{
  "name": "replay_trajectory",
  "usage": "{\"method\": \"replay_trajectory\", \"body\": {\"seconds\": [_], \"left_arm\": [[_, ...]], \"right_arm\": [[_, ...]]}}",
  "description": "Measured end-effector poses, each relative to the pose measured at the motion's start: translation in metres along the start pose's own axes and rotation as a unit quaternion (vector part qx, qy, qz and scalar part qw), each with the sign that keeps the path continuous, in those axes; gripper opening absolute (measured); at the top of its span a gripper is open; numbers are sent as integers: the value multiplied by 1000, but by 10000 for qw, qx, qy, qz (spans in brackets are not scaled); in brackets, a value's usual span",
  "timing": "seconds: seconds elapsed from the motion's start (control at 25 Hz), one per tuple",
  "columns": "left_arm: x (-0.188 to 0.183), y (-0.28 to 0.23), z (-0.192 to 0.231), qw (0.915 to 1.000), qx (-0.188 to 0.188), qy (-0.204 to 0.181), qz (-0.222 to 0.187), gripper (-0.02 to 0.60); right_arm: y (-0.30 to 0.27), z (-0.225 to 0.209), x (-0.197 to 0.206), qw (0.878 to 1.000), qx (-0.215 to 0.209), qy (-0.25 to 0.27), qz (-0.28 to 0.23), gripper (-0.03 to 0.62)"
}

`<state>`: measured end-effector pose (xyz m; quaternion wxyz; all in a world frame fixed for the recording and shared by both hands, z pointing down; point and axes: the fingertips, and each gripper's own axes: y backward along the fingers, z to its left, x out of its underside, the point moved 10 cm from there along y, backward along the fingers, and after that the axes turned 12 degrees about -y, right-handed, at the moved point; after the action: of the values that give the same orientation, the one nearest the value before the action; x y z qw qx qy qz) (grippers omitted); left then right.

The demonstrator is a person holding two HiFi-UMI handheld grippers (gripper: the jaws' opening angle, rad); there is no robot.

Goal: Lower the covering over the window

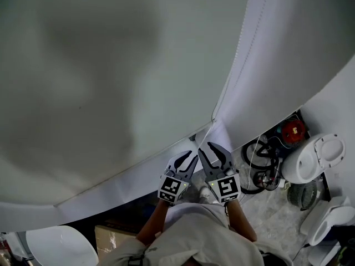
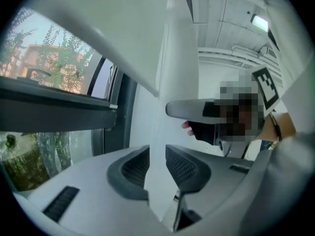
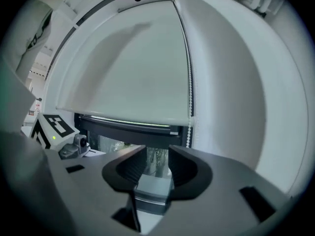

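**Blind short of the sill, neither of the tongs gripping**

Left of the bead chain (image 3: 190,97) hangs the roller blind (image 1: 111,65). Its bottom rail (image 3: 123,118) stops above a band of bare window (image 2: 49,63), so I judge the lowering unfinished.

Just under the chain's lower end in the head view, my two tongs sit side by side. The left gripper (image 1: 187,159) stands part open. A white strip (image 2: 170,82) lines up with its gap, and I cannot tell whether it lies between the pads or behind them. The right gripper (image 1: 213,154) is spread wide and holds nothing. Only glass shows through its gap, and the chain hangs just right of its line. Right of the chain is plain white wall (image 1: 288,54).

What worries me from here:
- Closing beside the chain rather than on it, since it is thin and pale against that wall.
- If the chain is a loop, taking the wrong run, which would raise the blind.
- Snatching at it, which could slip beads through the pads or jerk the rail askew.
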<state>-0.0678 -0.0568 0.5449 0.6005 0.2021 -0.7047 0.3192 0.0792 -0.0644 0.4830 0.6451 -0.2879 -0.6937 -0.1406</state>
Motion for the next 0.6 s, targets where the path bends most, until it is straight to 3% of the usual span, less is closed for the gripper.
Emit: {"method": "replay_trajectory", "body": {"seconds": [0.24, 0.6], "left_arm": [[-42, 16, -14, 9987, 29, -198, -458, 95], [-78, 33, -16, 9953, -144, -439, -856, 94]], "right_arm": [[31, 0, -20, 9984, -88, -98, -553, 118], [49, 5, -30, 9972, -177, 146, -716, 106]]}}
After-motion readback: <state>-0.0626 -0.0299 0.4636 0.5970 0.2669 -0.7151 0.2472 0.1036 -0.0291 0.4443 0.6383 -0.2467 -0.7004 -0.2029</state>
